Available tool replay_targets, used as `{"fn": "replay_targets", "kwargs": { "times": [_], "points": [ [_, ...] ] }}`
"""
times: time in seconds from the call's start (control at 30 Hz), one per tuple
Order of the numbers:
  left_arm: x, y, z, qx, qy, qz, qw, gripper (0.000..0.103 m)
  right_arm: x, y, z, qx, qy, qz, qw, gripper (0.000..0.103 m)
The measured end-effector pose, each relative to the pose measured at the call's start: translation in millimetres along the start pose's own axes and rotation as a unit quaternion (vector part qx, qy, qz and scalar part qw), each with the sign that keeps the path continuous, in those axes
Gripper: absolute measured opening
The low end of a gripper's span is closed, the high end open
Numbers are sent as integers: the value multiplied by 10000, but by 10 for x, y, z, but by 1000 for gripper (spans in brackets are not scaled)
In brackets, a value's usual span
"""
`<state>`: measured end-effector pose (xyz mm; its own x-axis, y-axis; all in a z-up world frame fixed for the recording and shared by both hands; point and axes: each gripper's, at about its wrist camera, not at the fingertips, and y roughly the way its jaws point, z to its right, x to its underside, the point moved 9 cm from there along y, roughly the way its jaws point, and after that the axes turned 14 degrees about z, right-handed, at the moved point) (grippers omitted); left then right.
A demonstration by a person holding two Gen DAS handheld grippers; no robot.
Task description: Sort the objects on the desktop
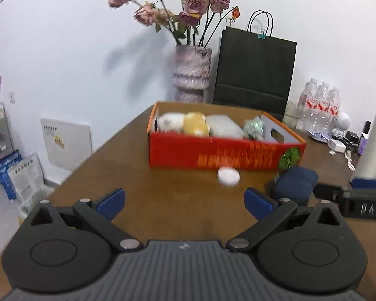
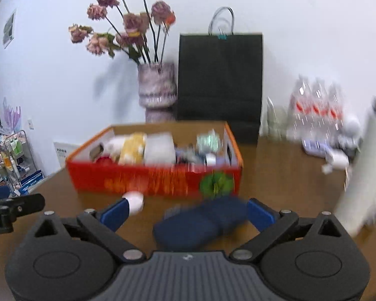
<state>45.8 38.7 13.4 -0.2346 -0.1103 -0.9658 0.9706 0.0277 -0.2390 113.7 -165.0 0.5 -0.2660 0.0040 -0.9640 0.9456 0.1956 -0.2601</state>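
1. Box [image 1: 213, 154], red and open-topped, is seen on the brown table [image 1: 127, 175], filled with soft items.
2. Beside its front wall a white disc [image 1: 228, 176] is laid on the table.
3. A blue pouch [image 1: 295, 183] is placed near the box's front right corner.
4. The left gripper [image 1: 185, 200] is held wide apart over bare table, nothing between its fingers.
5. The right gripper [image 2: 188, 213] is spread wide; the pouch is seen between its fingers, untouched by the pads.
6. A vase [image 1: 191, 75] and black bag [image 1: 255, 70] are stood behind the box.
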Motion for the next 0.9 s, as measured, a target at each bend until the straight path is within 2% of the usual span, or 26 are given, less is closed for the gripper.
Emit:
{"fn": "replay_targets", "kwargs": {
  "times": [0.13, 0.2, 0.23, 0.3, 0.37, 0.5, 0.67, 0.77, 0.83, 0.9],
  "points": [
    [358, -258, -80, -38, -73, -250, 9997, 103, 488, -449, -28, 310, 139, -334, 9989, 100],
    [509, -365, -102, -164, -138, -423, 9989, 103, 665, -676, -71, 189, 399, -460, 9980, 100],
    [561, -403, -88, -100, -183, -484, 9986, 103, 721, -757, -78, 107, 473, -485, 9976, 100],
    [607, -407, -51, -16, -236, -588, 9980, 103, 775, -830, -38, 210, 523, -572, 9968, 100],
    [546, -347, -1, 66, -175, -504, 9986, 103, 763, -789, 6, 296, 491, -625, 9964, 100],
    [361, -118, 47, 84, -66, -395, 9992, 103, 577, -506, 89, 324, 728, -562, 9952, 100],
    [198, 163, 128, 225, 18, -370, 9991, 103, 277, 124, -53, 122, 945, -276, 9951, 100],
    [144, 349, 211, 400, 233, -386, 9982, 103, 205, 652, -57, 756, 858, -690, 9910, 100],
    [123, 507, 218, 352, 304, -422, 9980, 103, 222, 955, -34, 932, 665, -892, 9894, 100],
    [121, 650, 231, 389, 240, -514, 9976, 103, 322, 1184, 33, 968, 752, -1183, 9854, 100]
  ]
}}
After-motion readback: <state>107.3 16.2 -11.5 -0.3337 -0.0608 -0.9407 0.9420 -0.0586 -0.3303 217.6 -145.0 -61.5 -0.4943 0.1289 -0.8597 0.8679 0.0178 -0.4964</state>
